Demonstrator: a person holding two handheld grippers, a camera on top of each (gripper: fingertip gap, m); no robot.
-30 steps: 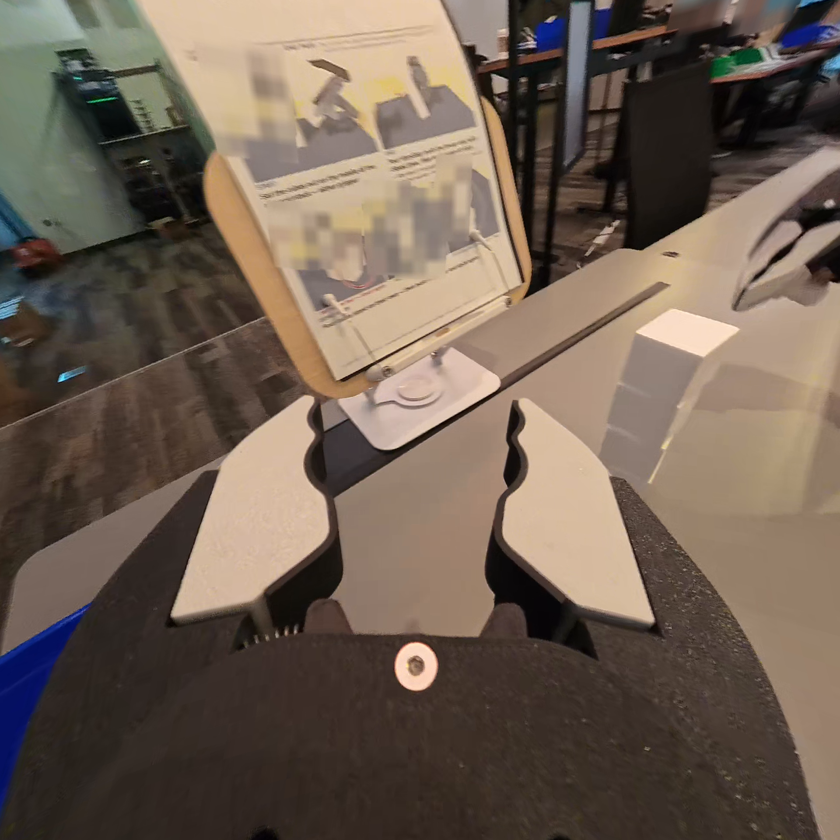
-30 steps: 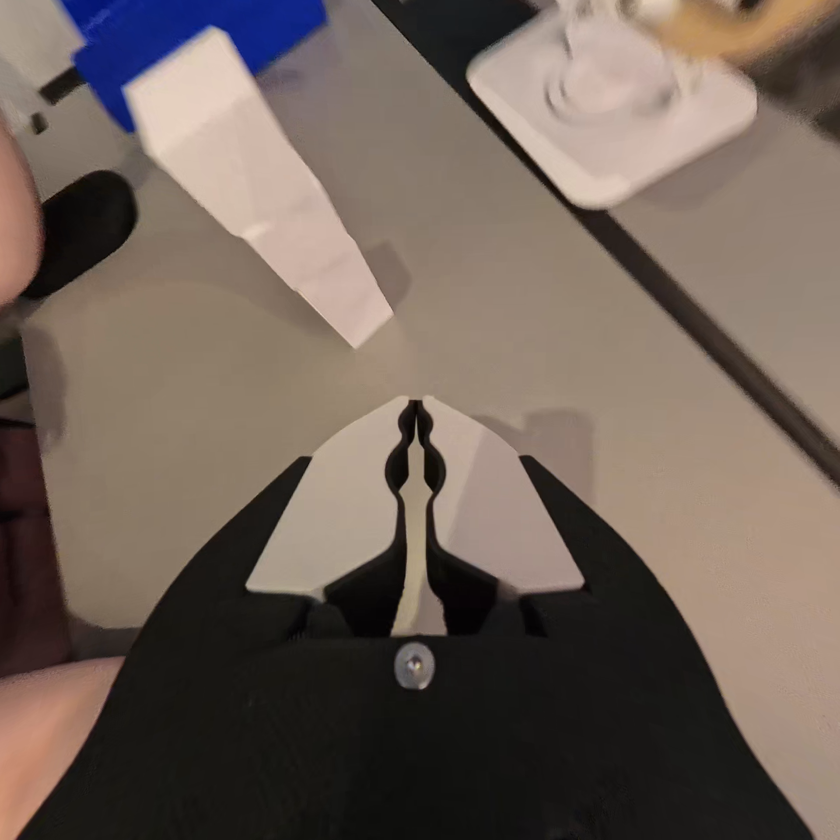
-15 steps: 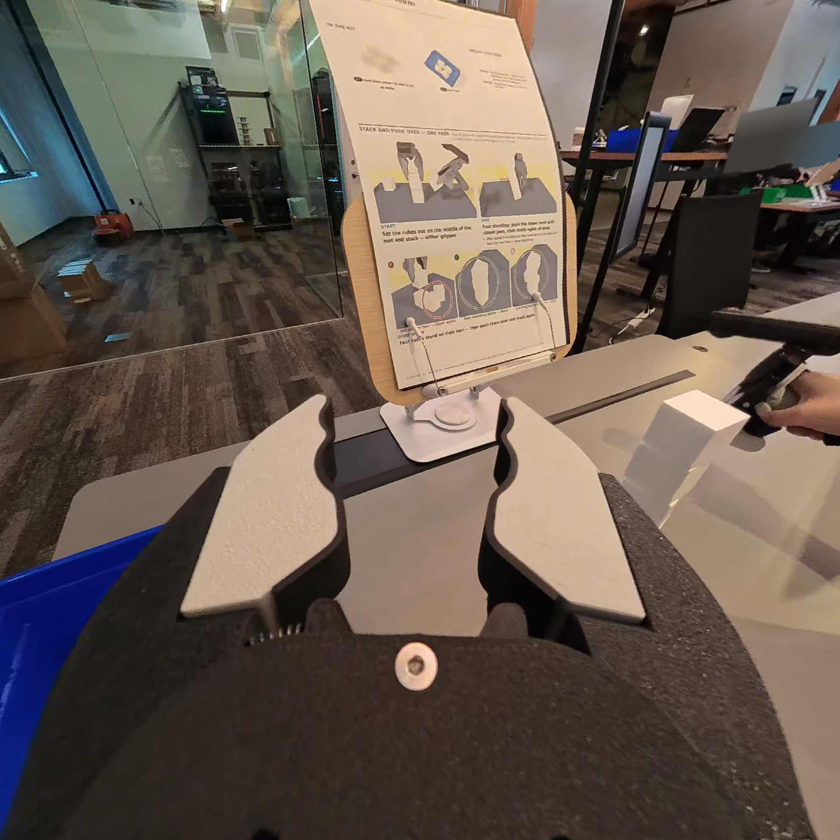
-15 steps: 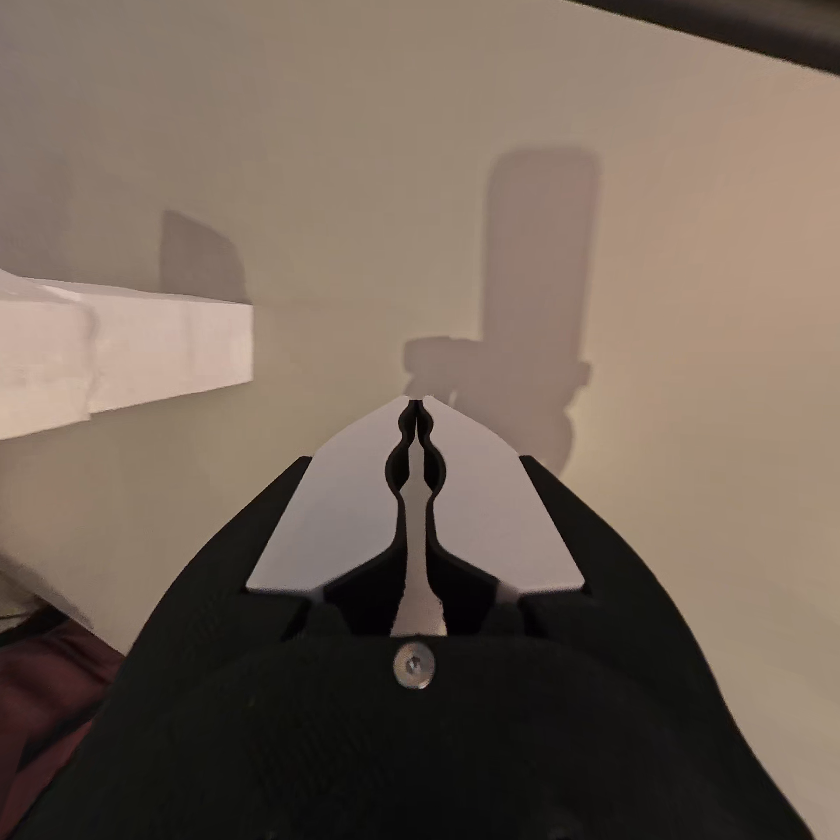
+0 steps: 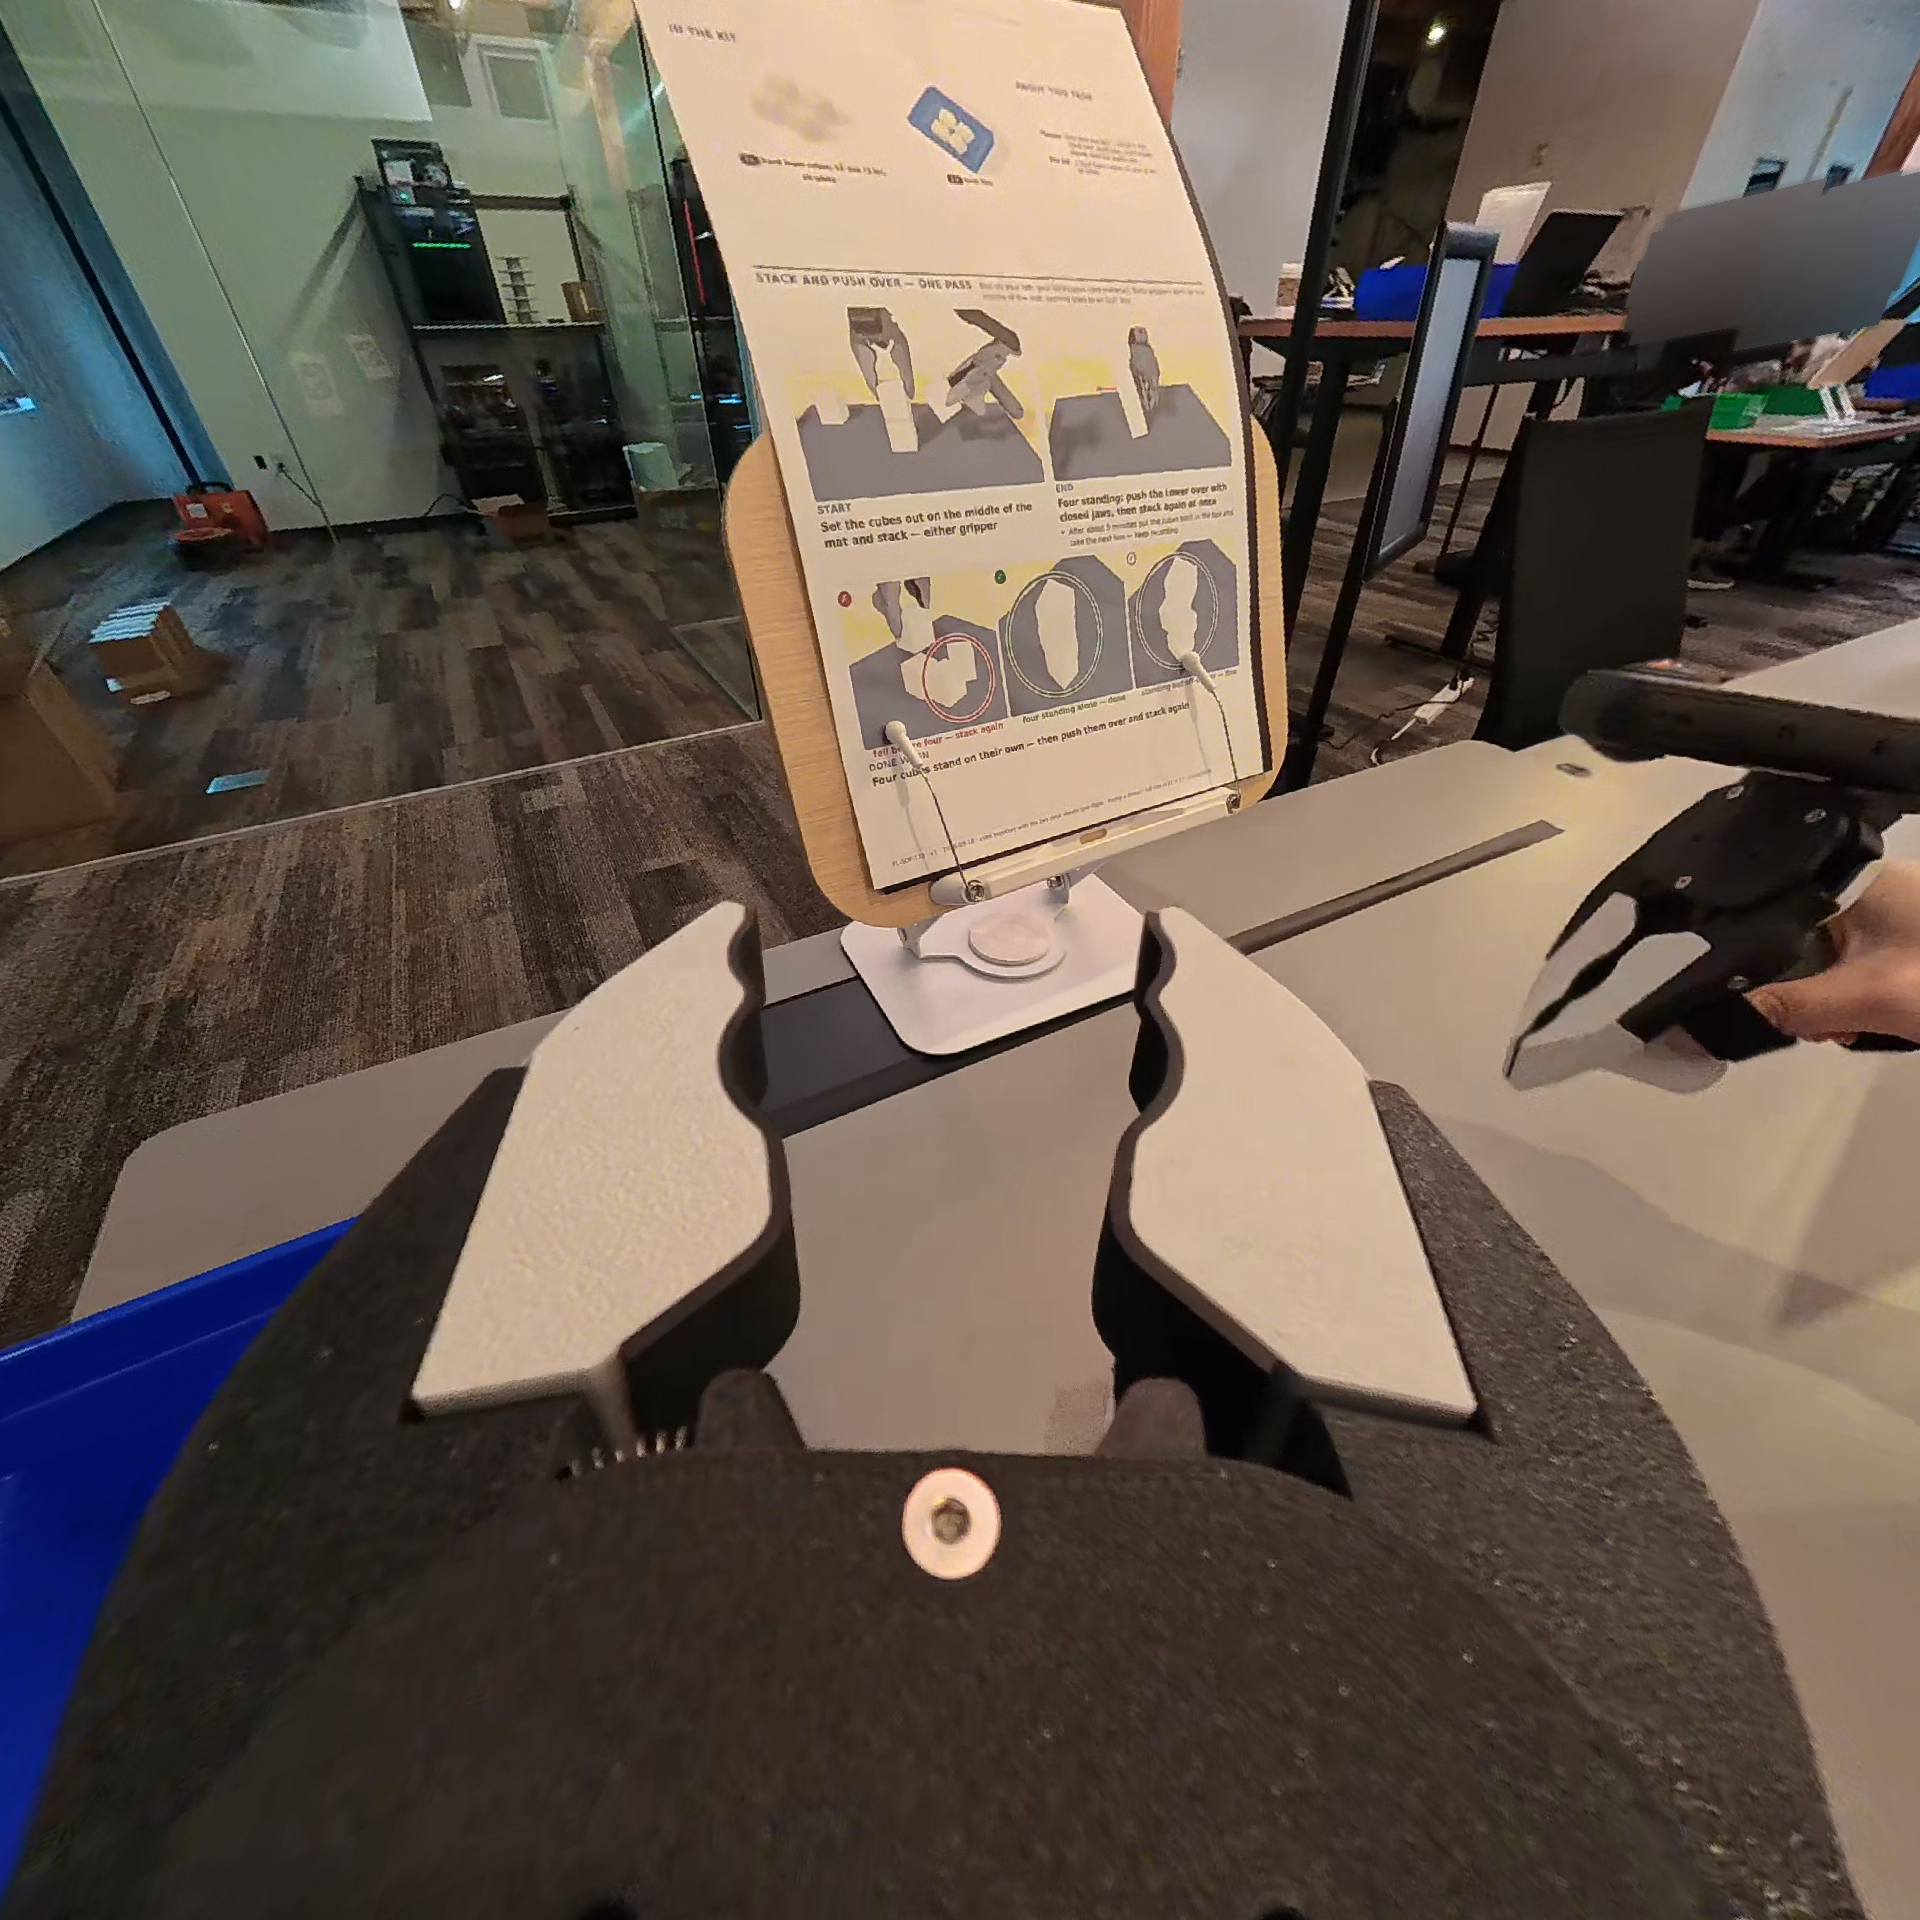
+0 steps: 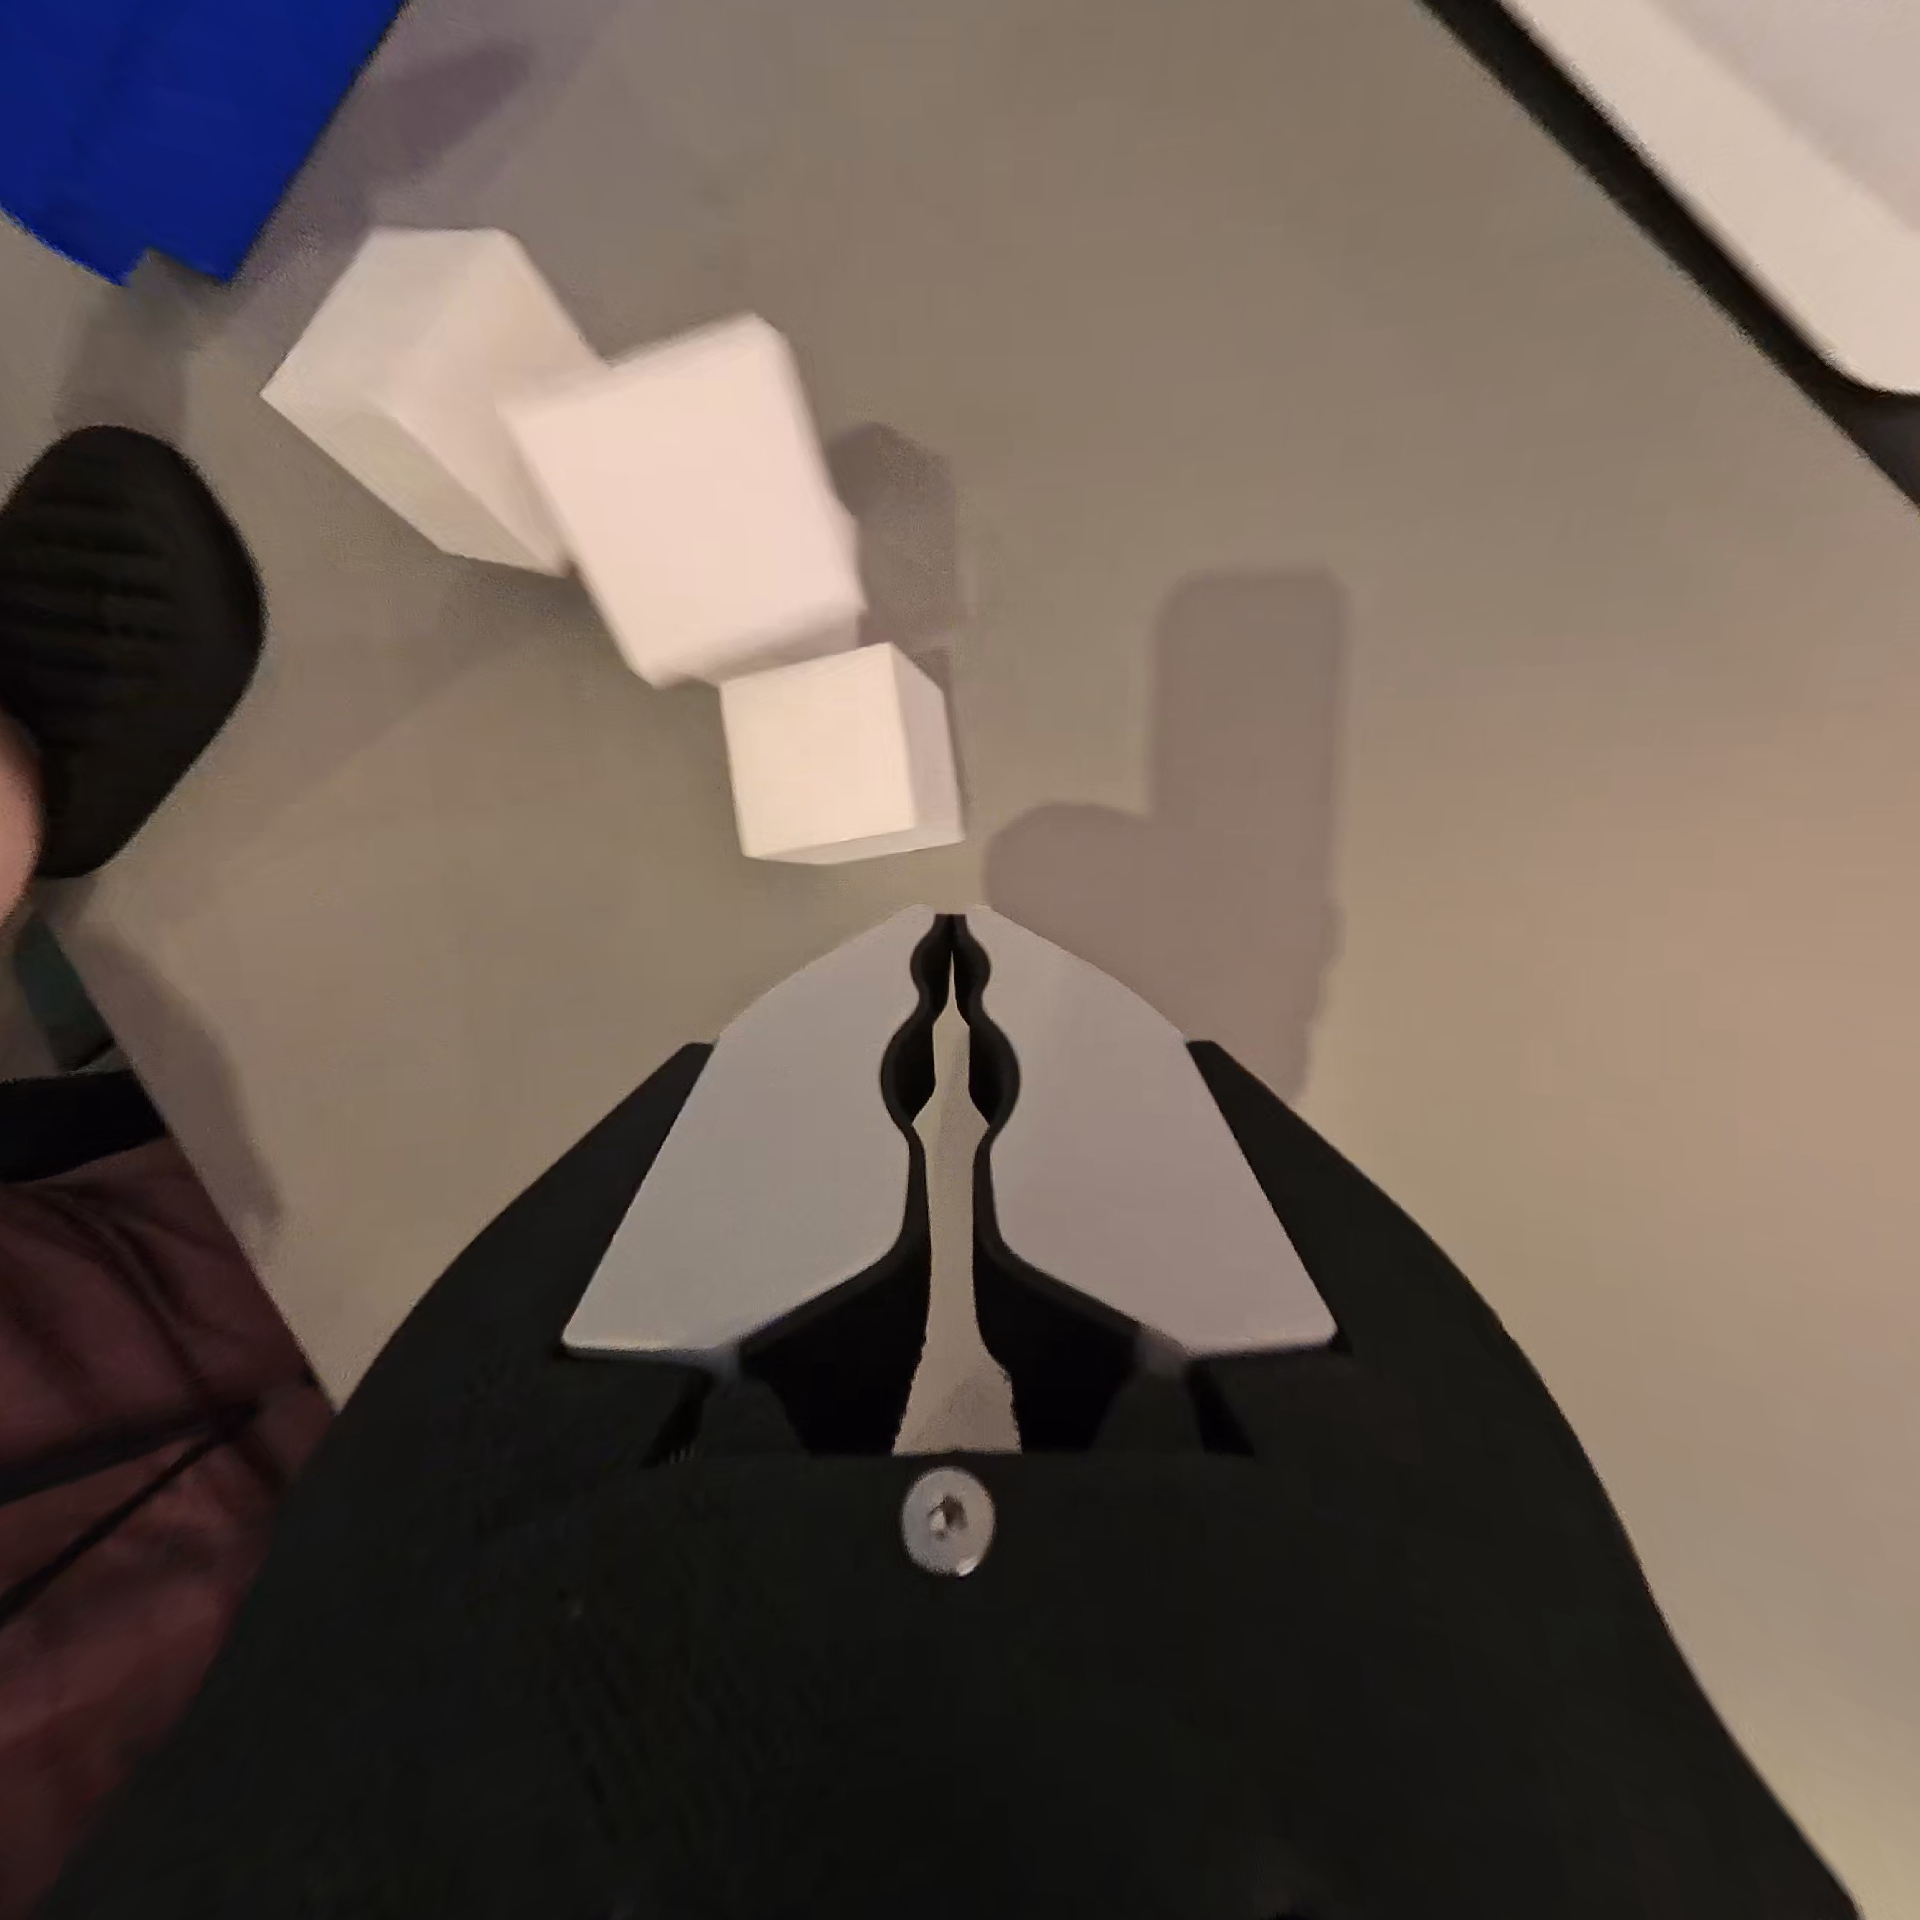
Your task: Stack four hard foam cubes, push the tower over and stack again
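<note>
The white foam cubes (image 6: 800,748) lie scattered on the grey table (image 6: 1351,416), and only the right wrist view shows them. Three can be told apart: the nearest one just beyond the right tool (image 6: 951,920), a blurred second one (image 6: 686,509) past it to the left, and a farther block (image 6: 416,436) near the blue bin (image 6: 156,114). Whether a fourth hides among them cannot be told. So the tower looks to be down and the restack is the step in hand.

The right tool is closed tip to tip with nothing in it. The left tool (image 5: 940,1039) stands wide open and empty, facing the instruction stand (image 5: 997,520) with no cubes in its view.

To restack well, the right tool should open wider than a cube first, then come down squarely over flat opposite faces of the nearest cube. Pick a clear spot mid-table for the base, apart from the loose cubes. Seat each cube flush and release it before lifting away, since an offset grows with height.
</note>
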